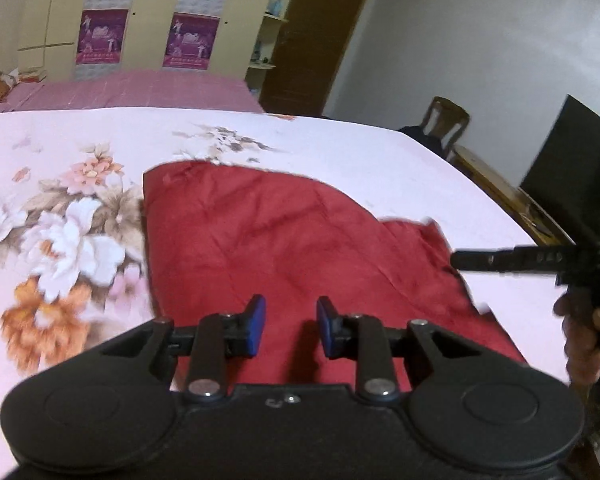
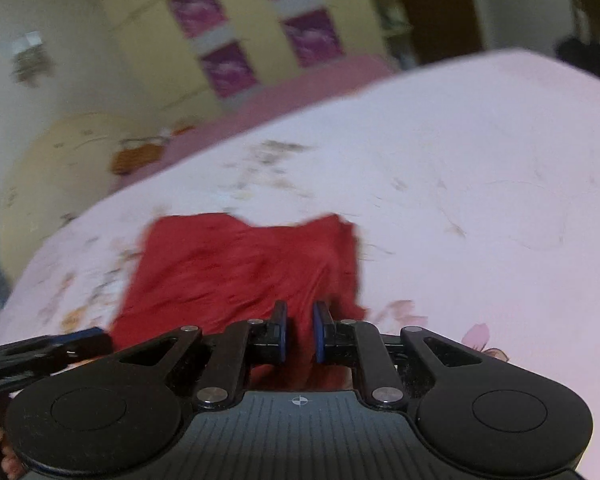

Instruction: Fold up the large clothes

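Note:
A red garment point(image 1: 284, 240) lies spread on a bed with a pink floral sheet point(image 1: 60, 208). My left gripper point(image 1: 291, 326) is open and empty, hovering over the garment's near edge. The other gripper shows at the right of the left wrist view point(image 1: 460, 260), beside the garment's right corner. In the right wrist view, which is blurred, the red garment point(image 2: 240, 268) lies ahead and my right gripper point(image 2: 300, 330) is open with a narrow gap, empty, over the garment's near right part. The left gripper's fingers point(image 2: 80, 336) show at lower left.
A yellow wardrobe with purple posters point(image 1: 140, 20) stands beyond the bed. A wooden chair point(image 1: 448, 120), a wooden table edge point(image 1: 500, 188) and a black screen point(image 1: 572, 160) stand to the right of the bed. A pink mat point(image 1: 140, 92) lies behind the sheet.

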`<state>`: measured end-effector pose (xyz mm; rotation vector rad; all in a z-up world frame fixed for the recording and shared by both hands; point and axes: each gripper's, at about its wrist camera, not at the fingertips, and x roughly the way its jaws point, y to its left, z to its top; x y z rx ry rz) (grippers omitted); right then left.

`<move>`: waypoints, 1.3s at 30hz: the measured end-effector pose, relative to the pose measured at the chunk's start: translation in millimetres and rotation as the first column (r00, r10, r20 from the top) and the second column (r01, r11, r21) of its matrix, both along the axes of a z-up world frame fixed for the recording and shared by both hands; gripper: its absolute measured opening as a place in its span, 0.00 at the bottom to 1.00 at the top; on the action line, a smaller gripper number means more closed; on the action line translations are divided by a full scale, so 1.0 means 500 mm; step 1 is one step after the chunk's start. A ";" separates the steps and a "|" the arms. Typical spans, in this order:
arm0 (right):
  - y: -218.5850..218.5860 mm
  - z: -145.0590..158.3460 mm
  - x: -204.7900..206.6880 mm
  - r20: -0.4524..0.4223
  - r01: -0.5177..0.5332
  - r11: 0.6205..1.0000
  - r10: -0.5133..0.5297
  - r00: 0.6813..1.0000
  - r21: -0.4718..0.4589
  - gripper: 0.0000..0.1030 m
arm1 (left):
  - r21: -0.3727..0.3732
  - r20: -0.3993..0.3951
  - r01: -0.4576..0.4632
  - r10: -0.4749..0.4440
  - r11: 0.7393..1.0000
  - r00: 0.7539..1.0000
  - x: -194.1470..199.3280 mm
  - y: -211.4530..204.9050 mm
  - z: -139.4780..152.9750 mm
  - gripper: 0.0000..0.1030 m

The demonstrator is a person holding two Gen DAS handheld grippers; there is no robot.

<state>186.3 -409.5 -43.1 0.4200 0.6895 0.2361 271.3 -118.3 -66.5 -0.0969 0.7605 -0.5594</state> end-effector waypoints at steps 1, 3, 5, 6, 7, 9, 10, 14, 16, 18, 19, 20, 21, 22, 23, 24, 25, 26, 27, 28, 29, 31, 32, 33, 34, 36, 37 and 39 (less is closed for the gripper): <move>0.011 0.013 -0.026 0.013 -0.039 0.999 0.039 0.999 -0.022 0.12 | -0.002 -0.004 0.004 -0.004 1.000 1.000 -0.019 0.005 -0.001 0.25; 0.033 0.019 -0.066 0.010 -0.108 0.993 0.108 0.994 -0.045 0.12 | 0.007 -0.014 0.008 -0.008 1.000 1.000 -0.054 0.009 -0.010 0.26; 0.058 0.008 -0.101 -0.002 -0.171 0.983 0.171 0.985 -0.073 0.12 | 0.012 -0.014 0.011 -0.011 1.000 1.000 -0.085 0.010 -0.026 0.25; 0.069 -0.005 -0.113 -0.016 -0.190 0.977 0.190 0.982 -0.096 0.12 | 0.016 -0.019 0.010 -0.009 1.000 1.000 -0.092 0.009 -0.034 0.25; 0.078 -0.027 -0.116 -0.044 -0.201 0.974 0.197 0.979 -0.108 0.12 | 0.024 -0.024 0.008 -0.008 1.000 1.000 -0.098 0.007 -0.044 0.25; 0.085 -0.067 -0.115 -0.095 -0.195 0.975 0.186 0.978 -0.104 0.12 | 0.039 -0.014 0.009 -0.008 0.999 1.000 -0.107 0.004 -0.058 0.26; 0.087 -0.087 -0.109 -0.109 -0.190 0.976 0.179 0.978 -0.102 0.12 | 0.055 -0.013 0.010 -0.010 0.998 1.000 -0.107 -0.001 -0.069 0.27; 0.088 -0.137 -0.083 -0.158 -0.186 0.980 0.173 0.972 -0.073 0.12 | 0.071 -0.031 0.005 -0.003 0.997 1.000 -0.095 -0.001 -0.069 0.25; 0.081 -0.109 -0.076 -0.155 -0.195 0.977 0.180 0.971 -0.088 0.12 | 0.041 -0.023 -0.026 0.027 0.999 0.999 -0.089 0.017 -0.040 0.22; 0.055 -0.058 -0.083 -0.072 -0.144 0.984 0.137 0.988 -0.104 0.13 | 0.014 0.029 -0.063 0.062 0.998 0.998 -0.076 0.038 -0.009 0.40; 0.038 -0.035 -0.080 -0.032 -0.107 0.989 0.104 0.994 -0.102 0.13 | 0.004 0.050 -0.082 0.082 0.997 0.995 -0.064 0.044 -0.001 0.46; 0.022 -0.020 -0.071 -0.002 -0.078 0.993 0.078 0.997 -0.088 0.15 | -0.009 0.061 -0.098 0.099 0.995 0.993 -0.046 0.049 0.003 0.55; 0.005 -0.011 -0.054 0.028 -0.043 0.997 0.045 0.999 -0.068 0.33 | -0.018 0.068 -0.115 0.116 0.993 0.991 -0.024 0.051 0.003 0.61; -0.004 -0.011 -0.036 0.051 -0.014 0.998 0.017 0.999 -0.063 0.53 | -0.026 0.073 -0.134 0.135 0.991 0.988 -0.001 0.051 0.000 0.63; -0.011 -0.013 -0.015 0.061 0.008 0.998 -0.004 0.998 -0.065 0.55 | -0.033 0.057 -0.146 0.148 0.989 0.987 0.024 0.050 -0.007 0.63; -0.017 -0.016 0.009 0.056 0.014 0.998 -0.011 0.998 -0.056 0.55 | -0.036 0.030 -0.157 0.158 0.987 0.987 0.048 0.045 -0.013 0.62; -0.022 -0.019 0.028 0.057 0.010 0.999 -0.008 0.998 -0.032 0.55 | -0.042 0.008 -0.164 0.164 0.986 0.986 0.068 0.039 -0.020 0.62; -0.024 -0.022 0.044 0.063 0.004 1.000 -0.003 0.998 -0.014 0.52 | -0.047 -0.009 -0.170 0.169 0.984 0.986 0.085 0.033 -0.028 0.60; -0.024 -0.026 0.060 0.065 -0.001 1.000 0.001 0.998 -0.007 0.35 | -0.047 -0.023 -0.176 0.175 0.983 0.984 0.094 0.028 -0.035 0.60; -0.024 -0.032 0.077 0.057 -0.004 1.000 0.004 0.998 0.001 0.21 | -0.048 -0.042 -0.180 0.178 0.982 0.983 0.107 0.022 -0.044 0.59; -0.027 -0.037 0.090 0.054 -0.005 1.000 0.004 0.999 0.015 0.18 | -0.050 -0.059 -0.187 0.184 0.981 0.981 0.114 0.019 -0.052 0.59; -0.032 -0.053 0.112 0.057 -0.009 1.000 0.007 0.998 0.027 0.07 | -0.052 -0.076 -0.201 0.197 0.978 0.977 0.122 0.013 -0.065 0.59; -0.034 -0.062 0.120 0.041 -0.003 1.000 0.003 0.999 0.021 0.03 | -0.046 -0.078 -0.210 0.206 0.977 0.975 0.124 0.012 -0.069 0.59; -0.039 -0.078 0.128 0.017 0.002 1.000 -0.003 1.000 0.029 0.02 | -0.043 -0.079 -0.214 0.210 0.976 0.974 0.125 0.010 -0.072 0.59; -0.045 -0.097 0.135 -0.010 0.008 0.999 -0.007 1.000 0.042 0.02 | -0.038 -0.081 -0.219 0.215 0.975 0.973 0.126 0.009 -0.074 0.60; -0.051 -0.128 0.138 -0.046 0.005 0.999 -0.003 0.999 0.045 0.02 | -0.011 -0.081 -0.229 0.227 0.973 0.971 0.127 0.005 -0.076 0.64; -0.051 -0.143 0.140 -0.064 0.002 0.999 0.001 0.998 0.049 0.02 | 0.004 -0.084 -0.230 0.229 0.973 0.970 0.130 0.001 -0.077 0.65; -0.054 -0.166 0.144 -0.090 0.004 0.998 0.002 0.996 0.065 0.02 | 0.033 -0.083 -0.230 0.232 0.973 0.969 0.132 -0.007 -0.081 0.66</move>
